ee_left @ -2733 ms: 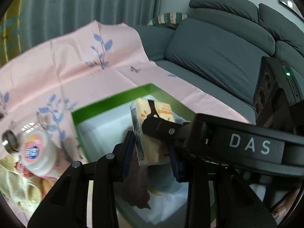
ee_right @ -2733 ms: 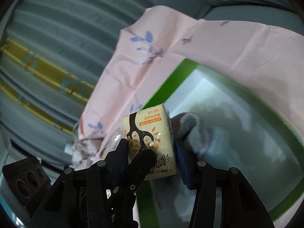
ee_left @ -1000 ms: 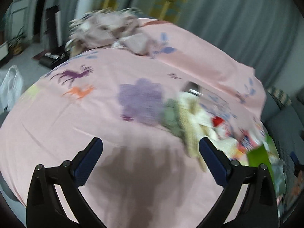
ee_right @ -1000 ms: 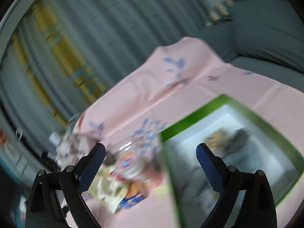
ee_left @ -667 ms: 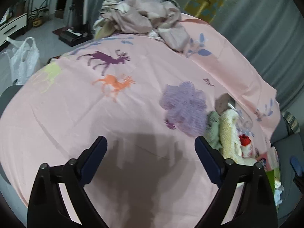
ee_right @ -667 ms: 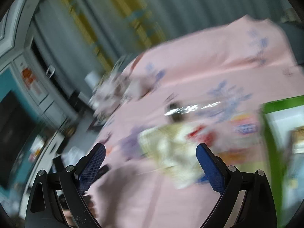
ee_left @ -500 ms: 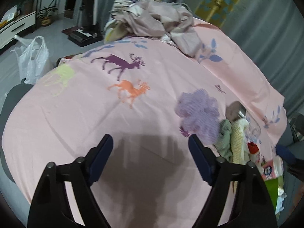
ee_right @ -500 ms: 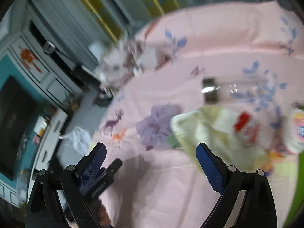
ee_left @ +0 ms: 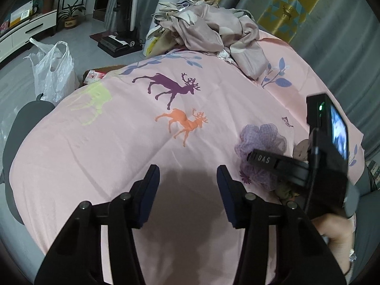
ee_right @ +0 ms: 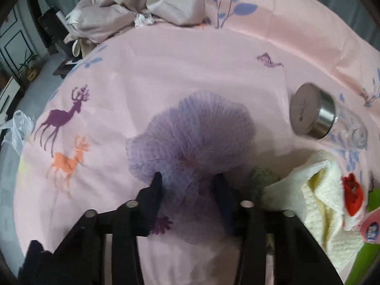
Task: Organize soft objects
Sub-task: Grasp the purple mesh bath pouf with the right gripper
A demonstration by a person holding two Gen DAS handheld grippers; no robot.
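The right gripper point(ee_right: 187, 182) has swung away from the green box point(ee_right: 370, 256), now only an edge at the far right of its view, and sits on the purple mesh puff point(ee_right: 192, 137) in the middle of the pink sheet point(ee_right: 166, 71). Its jaws have just been closing, and the puff's near lobe is bunched between the pads, so it is grasping the puff. Half a second ago those jaws stood wide above the sheet with the puff well ahead of them.

The left gripper point(ee_left: 187, 182) hovers over bare sheet just left of the puff point(ee_left: 261, 140). Its jaws have also just been closing, from wide apart to a narrower gap; nothing lies between them, so it is released. The right tool's black body now crosses the right side of this view, over the puff, where earlier it was barely in sight.

Right of the puff lie a cream towel point(ee_right: 318, 190) and a steel-capped jar point(ee_right: 313, 111). Crumpled beige cloth point(ee_left: 209, 30) is heaped at the sheet's far edge.
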